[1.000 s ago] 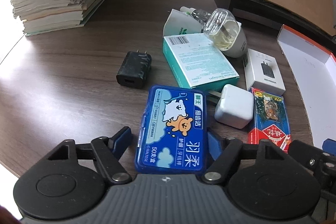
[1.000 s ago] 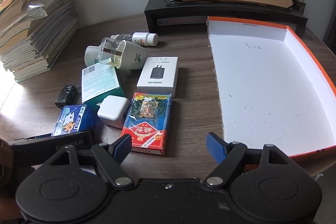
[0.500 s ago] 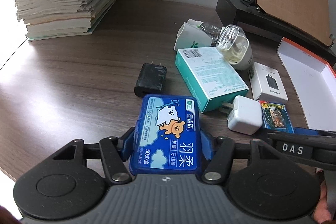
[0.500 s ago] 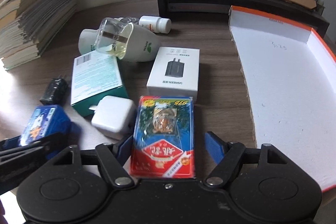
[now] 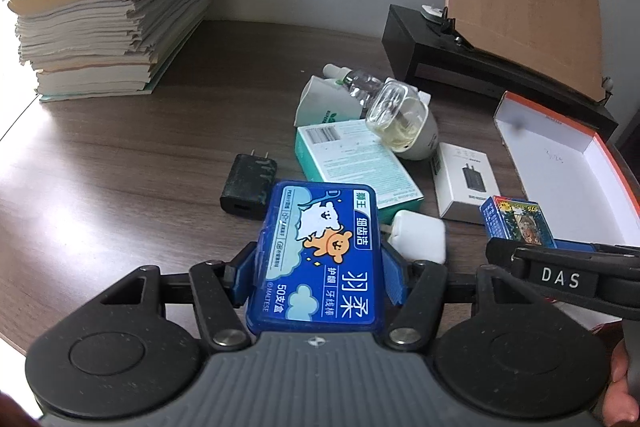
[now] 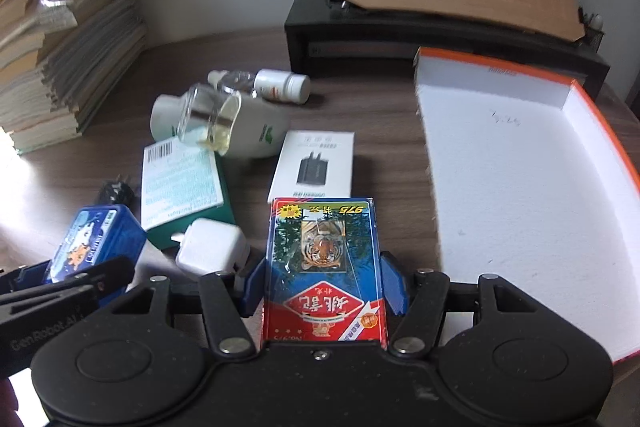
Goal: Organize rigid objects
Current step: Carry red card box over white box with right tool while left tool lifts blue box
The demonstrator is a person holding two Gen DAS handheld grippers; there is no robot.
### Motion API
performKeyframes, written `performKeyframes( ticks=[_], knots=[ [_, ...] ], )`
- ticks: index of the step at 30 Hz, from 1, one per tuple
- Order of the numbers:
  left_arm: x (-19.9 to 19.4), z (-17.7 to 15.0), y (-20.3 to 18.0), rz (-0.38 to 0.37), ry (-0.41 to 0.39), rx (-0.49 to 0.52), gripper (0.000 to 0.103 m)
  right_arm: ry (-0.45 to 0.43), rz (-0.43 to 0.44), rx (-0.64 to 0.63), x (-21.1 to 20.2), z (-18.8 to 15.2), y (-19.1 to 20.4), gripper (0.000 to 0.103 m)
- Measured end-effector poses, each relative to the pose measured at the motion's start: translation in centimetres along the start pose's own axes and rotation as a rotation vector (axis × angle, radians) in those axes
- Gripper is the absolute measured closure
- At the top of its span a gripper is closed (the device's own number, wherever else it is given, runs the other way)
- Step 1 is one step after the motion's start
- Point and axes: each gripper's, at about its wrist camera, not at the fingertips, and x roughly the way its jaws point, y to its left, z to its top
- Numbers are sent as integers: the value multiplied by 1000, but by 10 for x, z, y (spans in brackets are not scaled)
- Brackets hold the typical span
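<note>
My left gripper (image 5: 316, 279) is shut on a blue dental floss box (image 5: 320, 255) and holds it above the wooden table; the box also shows in the right wrist view (image 6: 94, 243). My right gripper (image 6: 324, 285) is shut on a red and blue card box with a tiger picture (image 6: 324, 267), lifted off the table; it also shows in the left wrist view (image 5: 518, 221). An open orange box with a white lining (image 6: 532, 195) lies to the right.
On the table lie a black charger (image 5: 248, 183), a teal box (image 5: 356, 163), a white plug (image 6: 210, 251), a white charger box (image 6: 314, 163), a white plug-in device with a clear bottle (image 6: 224, 123) and a pill bottle (image 6: 282, 85). A paper stack (image 5: 104, 11) stands at left, a black stand (image 6: 440, 35) behind.
Both grippers closed, the left on the blue floss box and the right on the tiger card box. Both boxes have risen off the table.
</note>
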Motion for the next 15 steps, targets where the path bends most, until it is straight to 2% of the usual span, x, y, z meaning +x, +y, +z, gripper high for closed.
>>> performKeyframes(
  ticks=[6, 15],
  knots=[
    [-12, 7, -27, -36, -34, 12, 40, -59, -19, 28, -30, 12, -28, 32],
    [-22, 13, -84, -109, -60, 51, 40, -98, -62, 83, -59, 17, -91, 32]
  ],
)
